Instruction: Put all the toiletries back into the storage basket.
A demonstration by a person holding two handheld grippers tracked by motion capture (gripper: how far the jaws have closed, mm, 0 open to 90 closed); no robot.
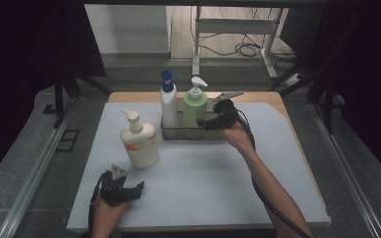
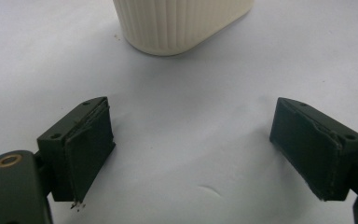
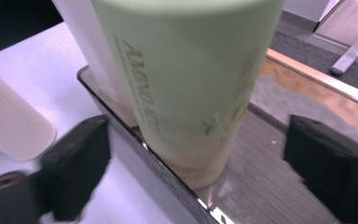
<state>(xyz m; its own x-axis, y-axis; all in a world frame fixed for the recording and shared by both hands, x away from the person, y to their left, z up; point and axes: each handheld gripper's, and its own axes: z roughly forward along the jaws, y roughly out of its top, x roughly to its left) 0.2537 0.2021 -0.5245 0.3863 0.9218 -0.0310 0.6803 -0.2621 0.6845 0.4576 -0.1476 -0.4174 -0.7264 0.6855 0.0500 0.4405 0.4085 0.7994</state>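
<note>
Green pump bottle (image 1: 195, 106) stands upright in the metal tray (image 1: 178, 133), right of the white blue-capped bottle (image 1: 168, 101). Right gripper (image 1: 209, 123) sits at the tray's right part, jaws wide on either side of the green bottle, pads clear of it. Cream pump bottle (image 1: 139, 140) stands on the desk (image 1: 218, 183) left of the tray. Left gripper (image 1: 134, 191) rests near the cream bottle, jaws wide, empty.

green pump bottle (image 1: 195, 106), upright in metal tray (image 1: 178, 134)
</note>
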